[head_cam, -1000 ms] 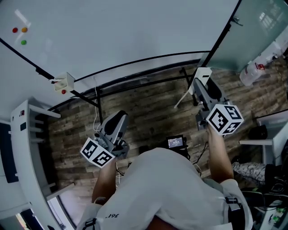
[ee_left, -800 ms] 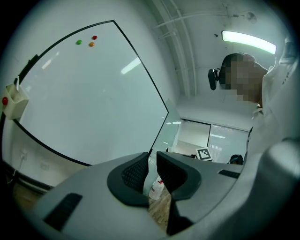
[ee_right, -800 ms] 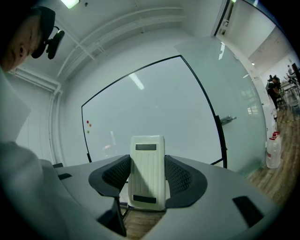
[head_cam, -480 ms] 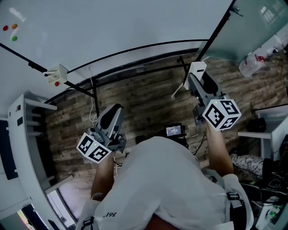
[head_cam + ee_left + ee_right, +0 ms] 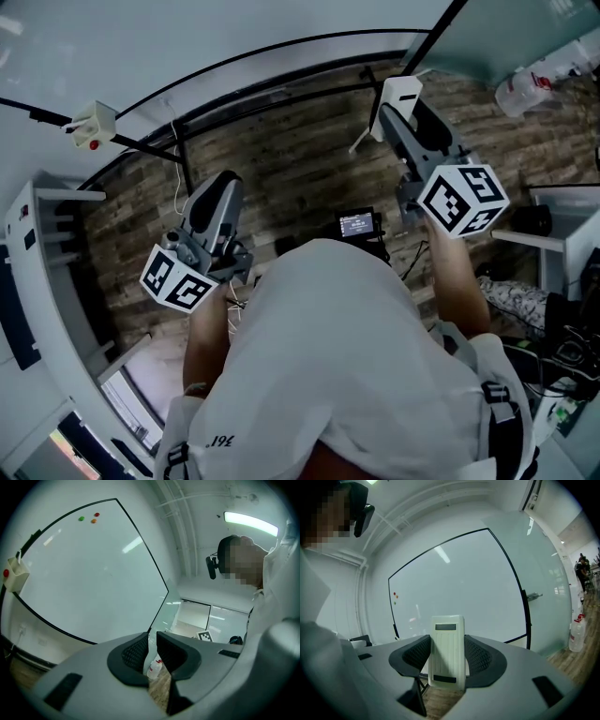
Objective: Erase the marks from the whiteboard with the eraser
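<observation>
right gripper (image 5: pixel 446 660) clamps the eraser (image 5: pixel 447 644) upright, well short of the whiteboard (image 5: pixel 459 588) at 12 o'clock. left gripper (image 5: pixel 151 656) jaws sit barely apart, empty. pressed on at a tilt, the eraser could twist loose.

Shirt back (image 5: pixel 217 441): short dark print, upside down, not legible. Small screen (image 5: pixel 356 224): lit lines, too small to read. Bottle (image 5: pixel 536 75): red label, unreadable. Cubes on left gripper (image 5: pixel 222 182) and right gripper (image 5: pixel 397 114): square markers, no lettering.
</observation>
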Action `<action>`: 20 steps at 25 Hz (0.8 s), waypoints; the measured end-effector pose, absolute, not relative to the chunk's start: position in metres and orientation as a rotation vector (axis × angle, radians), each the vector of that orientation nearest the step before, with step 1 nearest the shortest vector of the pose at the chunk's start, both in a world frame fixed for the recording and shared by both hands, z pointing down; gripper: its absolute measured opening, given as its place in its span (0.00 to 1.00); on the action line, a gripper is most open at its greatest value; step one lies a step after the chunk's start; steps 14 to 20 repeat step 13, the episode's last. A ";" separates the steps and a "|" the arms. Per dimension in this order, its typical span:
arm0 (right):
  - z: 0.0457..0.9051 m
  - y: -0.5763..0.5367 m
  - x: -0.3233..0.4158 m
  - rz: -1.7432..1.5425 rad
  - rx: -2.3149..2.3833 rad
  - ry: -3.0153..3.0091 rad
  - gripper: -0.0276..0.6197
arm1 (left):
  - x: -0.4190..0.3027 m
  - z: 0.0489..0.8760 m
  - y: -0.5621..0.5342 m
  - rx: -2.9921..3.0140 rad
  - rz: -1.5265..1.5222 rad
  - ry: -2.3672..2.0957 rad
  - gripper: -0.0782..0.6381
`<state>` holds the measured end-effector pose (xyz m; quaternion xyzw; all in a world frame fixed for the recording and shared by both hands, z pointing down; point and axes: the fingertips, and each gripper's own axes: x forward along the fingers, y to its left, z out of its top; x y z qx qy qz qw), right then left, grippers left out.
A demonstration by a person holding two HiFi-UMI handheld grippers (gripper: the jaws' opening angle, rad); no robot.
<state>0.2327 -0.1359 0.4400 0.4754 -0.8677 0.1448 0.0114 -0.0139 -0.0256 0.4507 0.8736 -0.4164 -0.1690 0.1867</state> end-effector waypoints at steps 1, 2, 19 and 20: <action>0.441 -0.135 0.233 0.456 1.483 -2.704 0.42 | -0.013 0.451 -0.025 2.459 -0.474 -1.167 0.19; 0.441 -0.135 0.232 0.457 1.484 -2.703 0.42 | -0.012 0.452 -0.026 2.460 -0.472 -1.162 0.19; 0.449 -0.139 0.219 0.467 1.456 -2.691 0.42 | -0.016 0.455 -0.032 2.456 -0.484 -1.122 0.19; 0.449 -0.139 0.219 0.467 1.456 -2.691 0.42 | -0.016 0.455 -0.032 2.456 -0.484 -1.122 0.19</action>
